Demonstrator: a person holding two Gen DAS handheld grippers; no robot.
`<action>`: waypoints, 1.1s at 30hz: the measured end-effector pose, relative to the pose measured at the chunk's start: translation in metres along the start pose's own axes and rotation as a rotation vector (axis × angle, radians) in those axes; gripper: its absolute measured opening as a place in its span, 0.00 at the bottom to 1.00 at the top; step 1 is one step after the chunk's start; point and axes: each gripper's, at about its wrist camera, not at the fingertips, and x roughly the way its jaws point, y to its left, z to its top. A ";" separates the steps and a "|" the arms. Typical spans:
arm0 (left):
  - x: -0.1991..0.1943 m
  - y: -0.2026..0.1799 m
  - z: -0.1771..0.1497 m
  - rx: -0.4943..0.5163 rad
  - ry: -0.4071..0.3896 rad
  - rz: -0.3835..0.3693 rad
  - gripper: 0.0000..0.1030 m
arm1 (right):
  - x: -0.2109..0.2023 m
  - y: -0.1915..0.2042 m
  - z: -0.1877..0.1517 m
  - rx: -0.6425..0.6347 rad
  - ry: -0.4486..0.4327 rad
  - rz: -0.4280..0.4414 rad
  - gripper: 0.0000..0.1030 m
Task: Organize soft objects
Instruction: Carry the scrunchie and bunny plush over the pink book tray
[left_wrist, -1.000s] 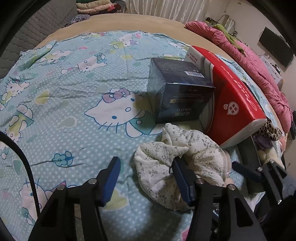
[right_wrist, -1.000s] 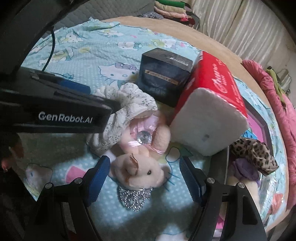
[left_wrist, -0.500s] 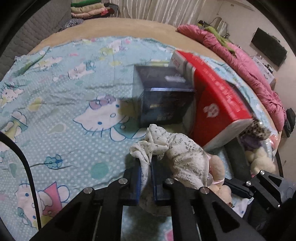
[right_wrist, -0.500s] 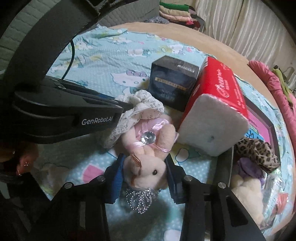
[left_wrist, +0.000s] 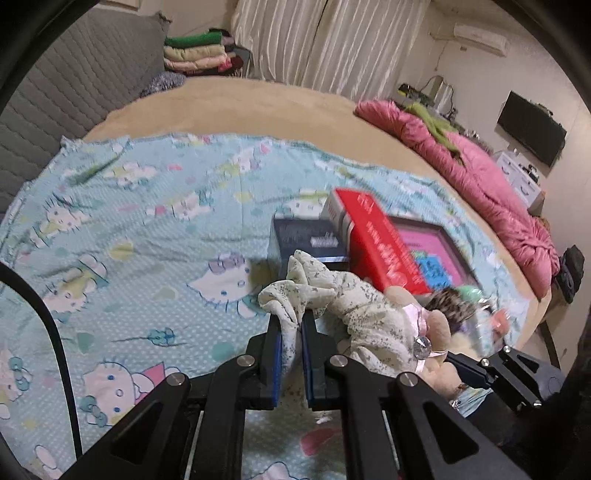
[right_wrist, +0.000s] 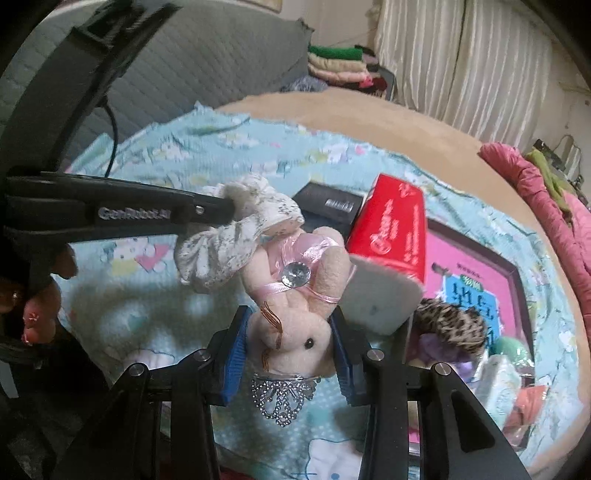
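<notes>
The left gripper (left_wrist: 291, 343) has its blue pads pressed nearly together on a fold of the cream floral scrunchie (left_wrist: 332, 306), which bunches up above the tips and drapes toward 3 o'clock, held off the bed. The right gripper (right_wrist: 290, 350) pinches the head of a pink plush bunny (right_wrist: 299, 306) between its pads, the ears with a pink ribbon and a clear gem pointing to 12 o'clock and a beaded silver crown (right_wrist: 282, 395) hanging at 6 o'clock. In the right wrist view the scrunchie sits at 10 o'clock of the bunny, touching it. Behind them, at 12 to 1 o'clock, a dark box (left_wrist: 306, 236) and a red tissue pack (right_wrist: 391, 236) stand side by side on the blue cartoon-cat sheet (left_wrist: 147, 229); a leopard-print scrunchie (right_wrist: 450, 325) lies at 3 o'clock
</notes>
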 end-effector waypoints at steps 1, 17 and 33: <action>-0.004 -0.001 0.002 -0.003 -0.009 -0.005 0.09 | -0.003 -0.002 0.001 0.007 -0.008 -0.002 0.41; -0.040 -0.094 0.038 0.127 -0.094 -0.039 0.09 | -0.091 -0.110 -0.007 0.256 -0.195 -0.153 0.42; 0.027 -0.202 0.035 0.315 0.007 -0.064 0.09 | -0.126 -0.195 -0.037 0.413 -0.263 -0.277 0.42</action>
